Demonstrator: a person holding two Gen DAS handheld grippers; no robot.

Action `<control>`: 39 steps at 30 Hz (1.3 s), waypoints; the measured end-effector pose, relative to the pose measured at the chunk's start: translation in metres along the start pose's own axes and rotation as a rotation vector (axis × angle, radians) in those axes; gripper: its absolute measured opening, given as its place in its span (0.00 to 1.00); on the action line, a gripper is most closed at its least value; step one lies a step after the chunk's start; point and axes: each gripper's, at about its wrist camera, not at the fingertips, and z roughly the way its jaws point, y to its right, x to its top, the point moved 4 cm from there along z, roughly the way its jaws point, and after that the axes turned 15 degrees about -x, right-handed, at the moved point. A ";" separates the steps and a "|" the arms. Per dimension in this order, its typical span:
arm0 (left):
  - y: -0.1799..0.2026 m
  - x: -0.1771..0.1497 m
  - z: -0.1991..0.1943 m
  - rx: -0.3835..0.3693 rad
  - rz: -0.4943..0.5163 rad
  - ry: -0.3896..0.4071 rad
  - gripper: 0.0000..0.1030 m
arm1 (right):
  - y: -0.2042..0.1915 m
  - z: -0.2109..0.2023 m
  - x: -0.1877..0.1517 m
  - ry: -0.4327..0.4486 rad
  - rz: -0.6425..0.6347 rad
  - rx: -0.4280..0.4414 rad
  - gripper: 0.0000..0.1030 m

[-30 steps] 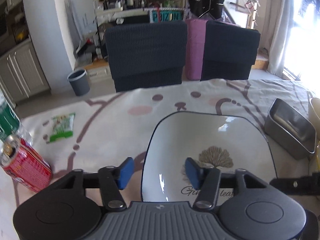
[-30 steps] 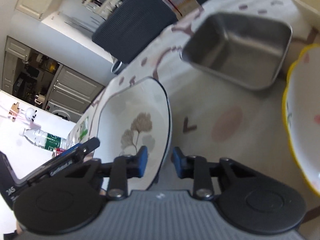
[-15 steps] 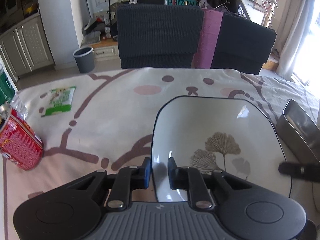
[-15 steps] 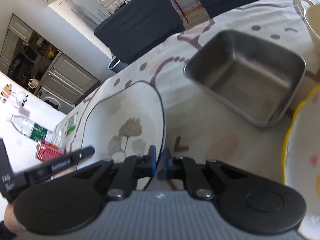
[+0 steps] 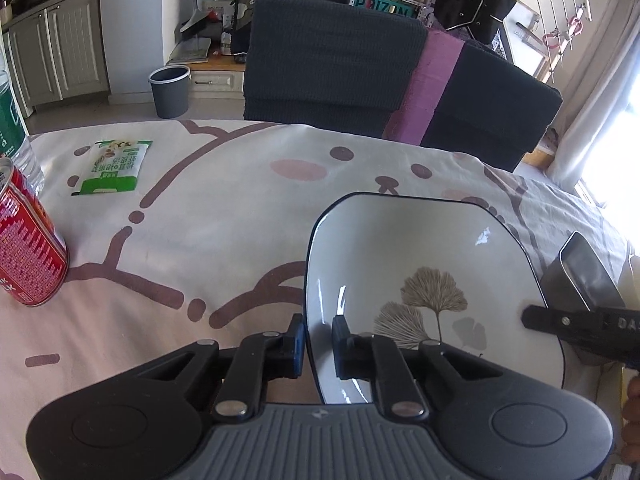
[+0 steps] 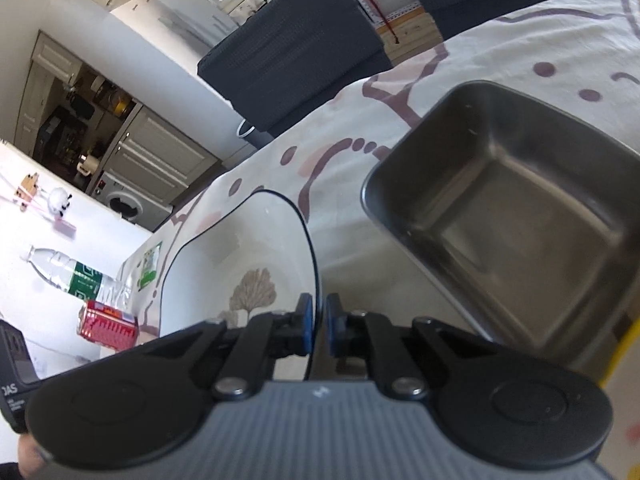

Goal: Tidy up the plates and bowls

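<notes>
A white square plate (image 5: 424, 264) with a dark rim and a ginkgo leaf print sits low over the patterned tablecloth. My left gripper (image 5: 319, 340) is shut on its near left rim, one blue pad on each side. In the right wrist view the same plate (image 6: 224, 264) has my right gripper (image 6: 317, 322) shut on its right rim. A steel square bowl (image 6: 516, 216) stands just right of the plate. The right gripper's black body (image 5: 584, 330) shows at the plate's right edge in the left wrist view.
A red can (image 5: 24, 248), a water bottle (image 5: 12, 136) and a green snack packet (image 5: 114, 166) lie at the table's left. A yellow-rimmed dish (image 6: 624, 360) is at the right edge. Dark chairs (image 5: 332, 68) stand behind the table.
Both grippers went from open around the plate's rims to shut on them. The right gripper then shifted, bringing the steel bowl closer in its view.
</notes>
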 end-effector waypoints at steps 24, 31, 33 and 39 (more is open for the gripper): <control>0.004 0.004 -0.010 -0.099 -0.062 0.074 0.15 | -0.020 0.004 0.015 0.111 -0.226 -0.055 0.12; 0.036 0.011 -0.051 -0.097 -0.053 0.110 0.15 | -0.019 -0.041 0.020 0.150 -0.240 -0.035 0.12; 0.048 0.011 -0.066 -0.104 -0.051 0.133 0.15 | -0.019 -0.060 0.020 0.169 -0.248 -0.029 0.12; 0.098 0.000 -0.111 -0.120 -0.009 0.181 0.14 | -0.014 -0.128 0.009 0.232 -0.271 -0.025 0.11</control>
